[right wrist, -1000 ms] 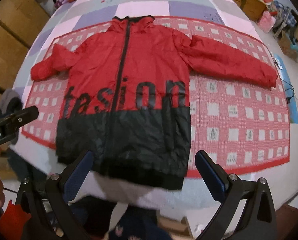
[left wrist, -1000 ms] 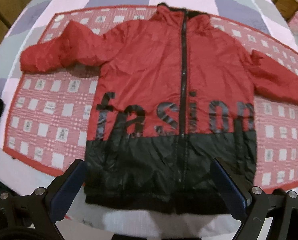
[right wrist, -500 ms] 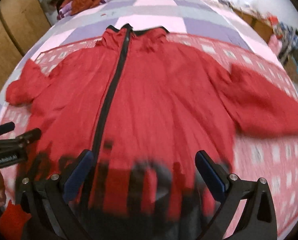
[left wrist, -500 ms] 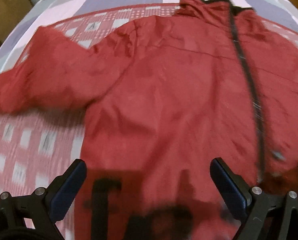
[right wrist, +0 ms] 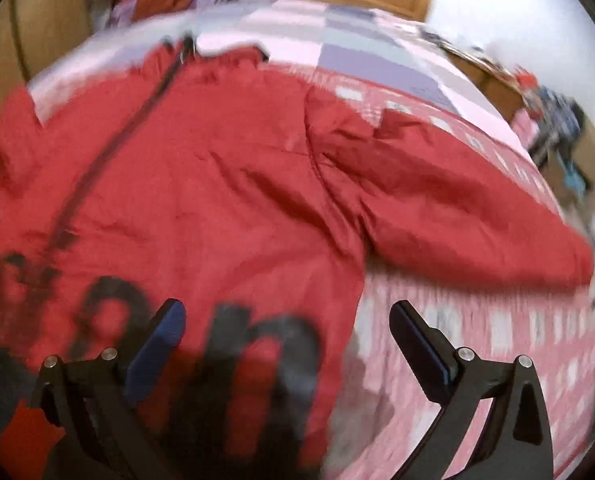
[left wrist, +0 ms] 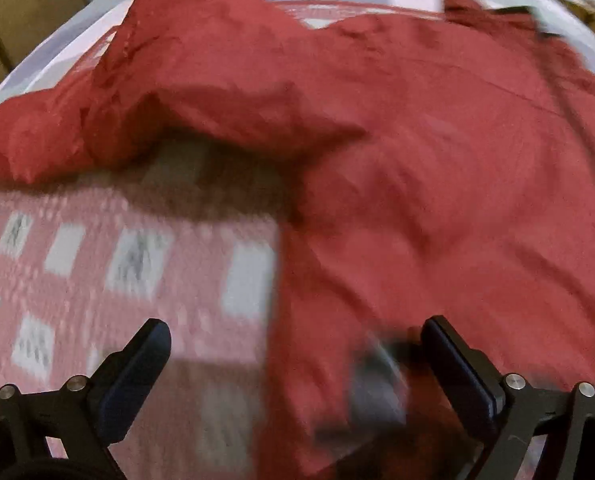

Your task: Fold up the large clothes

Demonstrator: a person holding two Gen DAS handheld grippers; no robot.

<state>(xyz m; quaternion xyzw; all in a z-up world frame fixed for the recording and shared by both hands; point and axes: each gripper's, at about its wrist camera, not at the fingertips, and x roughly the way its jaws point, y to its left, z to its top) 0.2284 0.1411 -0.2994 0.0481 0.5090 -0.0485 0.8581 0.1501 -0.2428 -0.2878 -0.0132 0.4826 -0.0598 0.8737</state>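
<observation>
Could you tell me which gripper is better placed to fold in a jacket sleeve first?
Probably the left. The left gripper is open, straddling the jacket's side edge just below its sleeve. The right gripper is open too, but sits mostly over the printed front, with its sleeve off to one side.

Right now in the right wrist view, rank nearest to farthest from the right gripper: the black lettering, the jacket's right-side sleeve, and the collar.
From the right gripper:
1. Black lettering, just ahead between the fingers.
2. Sleeve, ahead to the right.
3. Collar, at the far end, up left.
</observation>
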